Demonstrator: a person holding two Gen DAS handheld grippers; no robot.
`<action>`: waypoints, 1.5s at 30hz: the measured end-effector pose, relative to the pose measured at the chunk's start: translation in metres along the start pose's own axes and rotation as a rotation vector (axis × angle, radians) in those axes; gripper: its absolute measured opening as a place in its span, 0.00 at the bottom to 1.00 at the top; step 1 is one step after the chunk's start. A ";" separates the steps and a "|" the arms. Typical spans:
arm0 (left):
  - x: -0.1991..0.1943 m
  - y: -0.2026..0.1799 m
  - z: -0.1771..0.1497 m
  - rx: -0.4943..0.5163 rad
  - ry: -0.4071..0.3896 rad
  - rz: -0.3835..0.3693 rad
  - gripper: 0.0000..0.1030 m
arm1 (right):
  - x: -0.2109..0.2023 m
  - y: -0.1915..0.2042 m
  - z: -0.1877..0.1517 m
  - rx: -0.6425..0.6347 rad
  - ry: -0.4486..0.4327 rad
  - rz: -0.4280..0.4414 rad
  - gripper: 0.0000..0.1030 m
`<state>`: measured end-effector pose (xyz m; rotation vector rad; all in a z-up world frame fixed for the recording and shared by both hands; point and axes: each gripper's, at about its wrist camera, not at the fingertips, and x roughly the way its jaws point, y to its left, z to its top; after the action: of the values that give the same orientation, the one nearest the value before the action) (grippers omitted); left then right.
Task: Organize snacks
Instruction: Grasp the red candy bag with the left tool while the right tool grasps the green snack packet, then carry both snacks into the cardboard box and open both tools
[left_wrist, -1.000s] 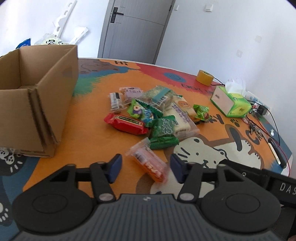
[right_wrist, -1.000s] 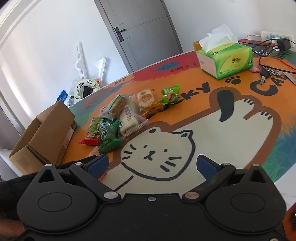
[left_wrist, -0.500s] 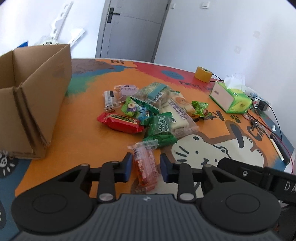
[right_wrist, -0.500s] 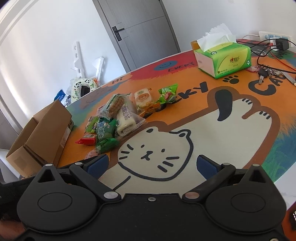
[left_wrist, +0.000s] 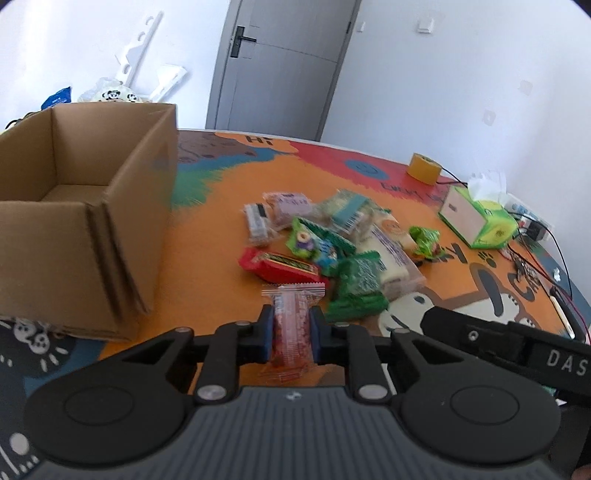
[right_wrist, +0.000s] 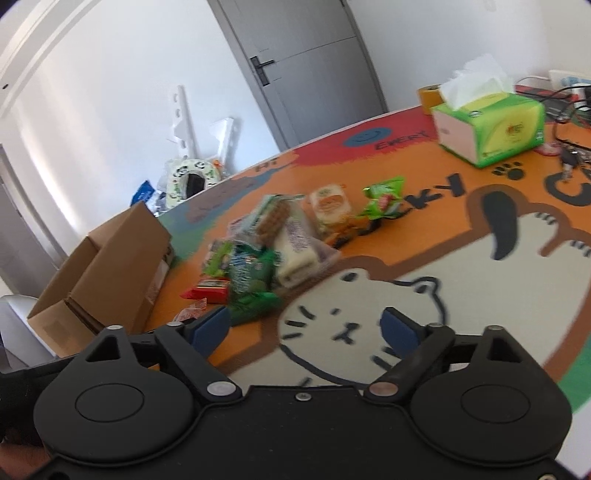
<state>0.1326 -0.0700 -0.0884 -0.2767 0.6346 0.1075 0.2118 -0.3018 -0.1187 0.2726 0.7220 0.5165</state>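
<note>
Left gripper (left_wrist: 291, 334) now clamped on the pink pack (left_wrist: 291, 325), jaws wide a second ago. Lifted off the mat, probably, hard to tell through the blur. So next up: the box (left_wrist: 85, 221) at 10 o'clock, open top, near wall to clear. Pile (left_wrist: 343, 243) at 1 o'clock. Right gripper (right_wrist: 306, 330) wide open, holding nothing, over bare mat (right_wrist: 461, 295).
</note>
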 end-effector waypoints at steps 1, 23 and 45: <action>-0.001 0.003 0.001 -0.005 -0.003 0.003 0.18 | 0.003 0.002 0.001 -0.002 0.002 0.012 0.82; 0.008 0.027 0.012 -0.078 -0.026 0.022 0.18 | 0.063 0.036 0.014 0.013 0.068 0.058 0.37; -0.041 0.014 0.037 -0.051 -0.163 -0.046 0.18 | 0.004 0.047 0.027 0.005 -0.038 0.110 0.28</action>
<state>0.1181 -0.0469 -0.0380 -0.3281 0.4636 0.1014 0.2159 -0.2616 -0.0816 0.3274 0.6740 0.6130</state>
